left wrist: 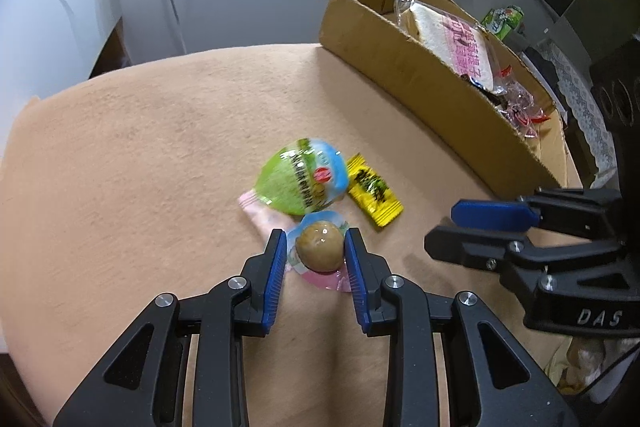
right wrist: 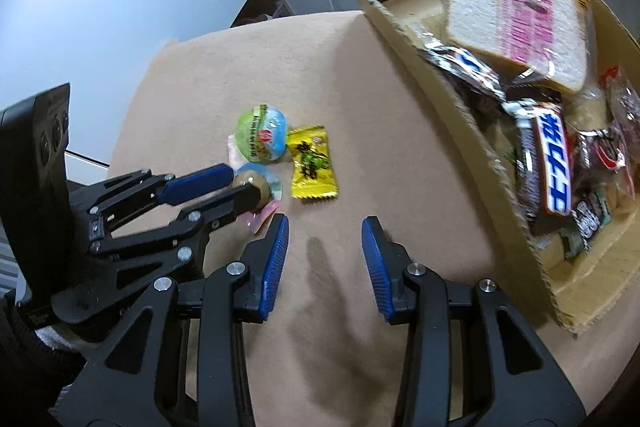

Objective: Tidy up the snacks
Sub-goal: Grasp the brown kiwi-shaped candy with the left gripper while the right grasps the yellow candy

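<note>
While most snacks already lie in the cardboard box (right wrist: 452, 131), the step in hand: picking up one of the few left on the tan table (left wrist: 140, 155).
Left gripper (left wrist: 316, 247): closed part-way on the brown egg pack (left wrist: 320, 250) — both blue pads touch its sides.
Right gripper (right wrist: 325, 227): jaws apart, nothing between them, hovering over bare table.
Loose snacks: green pack (left wrist: 302, 181), yellow candy (left wrist: 374, 195), just beside the egg.
Next move — likely lift and carry right, over the box wall, then release.
</note>
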